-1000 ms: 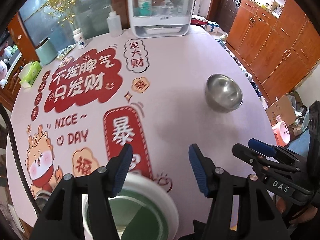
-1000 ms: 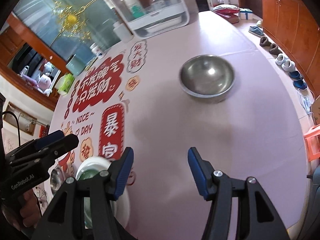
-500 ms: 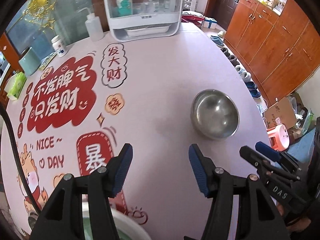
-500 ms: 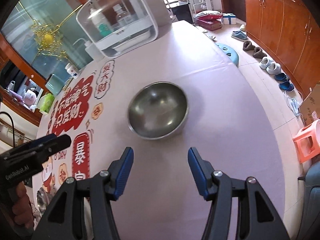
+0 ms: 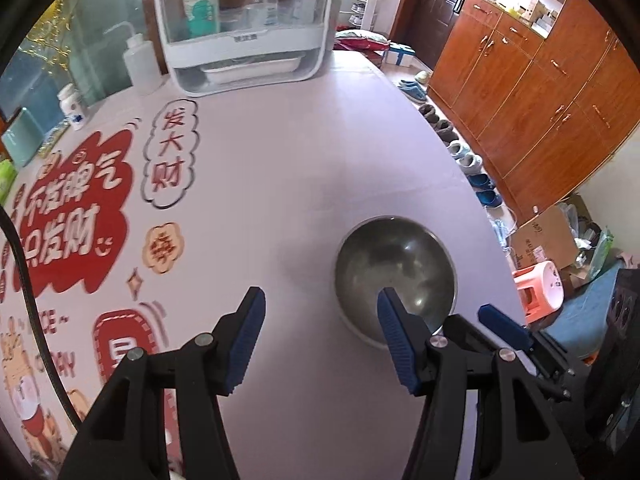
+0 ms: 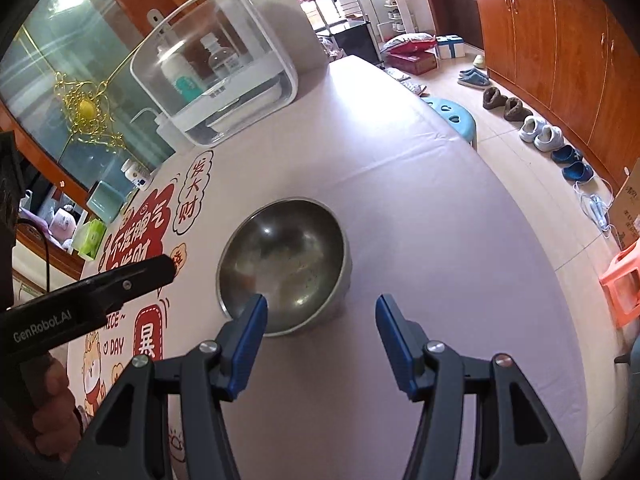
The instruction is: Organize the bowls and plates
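The left hand-held gripper [image 5: 320, 340] has its jaws spread wide, the blue-padded fingers [image 5: 246, 340] angled outward with nothing between them. The right hand-held gripper [image 6: 319, 347] is spread just as wide and also grips nothing. Seen from the right wrist, the left one reaches in from the side, with the person's left hand [image 6: 48, 396] wrapped around its grip.

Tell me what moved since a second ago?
Both grippers, left and right, swung toward the steel bowl, leaving the green plate behind. Nothing was grabbed. The jaws stayed open and the bowl stayed put on the table.
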### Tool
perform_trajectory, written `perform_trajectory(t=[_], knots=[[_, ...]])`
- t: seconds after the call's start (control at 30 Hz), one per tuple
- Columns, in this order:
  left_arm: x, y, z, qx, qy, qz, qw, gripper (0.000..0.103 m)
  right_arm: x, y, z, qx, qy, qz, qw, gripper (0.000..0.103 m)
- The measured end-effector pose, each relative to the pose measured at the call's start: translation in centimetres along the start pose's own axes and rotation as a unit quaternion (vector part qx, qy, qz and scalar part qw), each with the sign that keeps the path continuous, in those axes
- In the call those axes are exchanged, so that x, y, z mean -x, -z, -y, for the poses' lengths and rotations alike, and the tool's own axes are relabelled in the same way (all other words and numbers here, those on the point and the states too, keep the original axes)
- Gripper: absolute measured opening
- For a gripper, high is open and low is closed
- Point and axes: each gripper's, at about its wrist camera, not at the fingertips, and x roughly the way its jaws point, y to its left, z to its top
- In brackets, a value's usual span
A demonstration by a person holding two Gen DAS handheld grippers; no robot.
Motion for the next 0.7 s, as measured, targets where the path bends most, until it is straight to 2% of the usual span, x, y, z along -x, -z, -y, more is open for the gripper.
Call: perform_trajectory(t=[0.13, 0.27, 0.4, 0.43, 0.47, 0.67, 0.7], knots=[[-2.1, -0.4, 0.5, 0.001, 0.01, -0.009, 0.9999, 0.057, -1.2, -0.2, 0.5, -0.007, -0.002, -0.004, 1.0, 0.056], [-3.9, -0.4, 0.8, 0.0, 0.002, -0.03, 0.9996, 0.057, -1.9, -0.4, 0.8, -0.014, -0.01, -0.008, 1.0, 0.045], [-5.2, -0.2, 0.9, 0.008, 0.009, -0.057, 0.9983, 0.045, -2.3, -0.3, 1.0, -0.016, -0.016, -0.013, 1.0, 0.036], [-5.5, -0.1, 0.9, 0.009, 0.01, -0.06, 0.9981, 0.044, -2.4, -0.4, 1.0, -0.016, -0.019, -0.014, 1.0, 0.031], [-5.6, -0.1, 0.9, 0.01, 0.01, -0.062, 0.998, 0.04, -2.4, -0.4, 1.0, -0.015, -0.021, -0.015, 1.0, 0.028], [-6.4, 0.1, 1.1, 0.02, 0.0, -0.082, 0.9964, 0.03, -2.6, -0.4, 1.2, -0.016, -0.033, -0.022, 0.999, 0.02], [-6.6, 0.2, 1.0, 0.022, -0.002, -0.087, 0.9959, 0.025, -2.6, -0.4, 1.1, -0.016, -0.033, -0.023, 0.999, 0.02]])
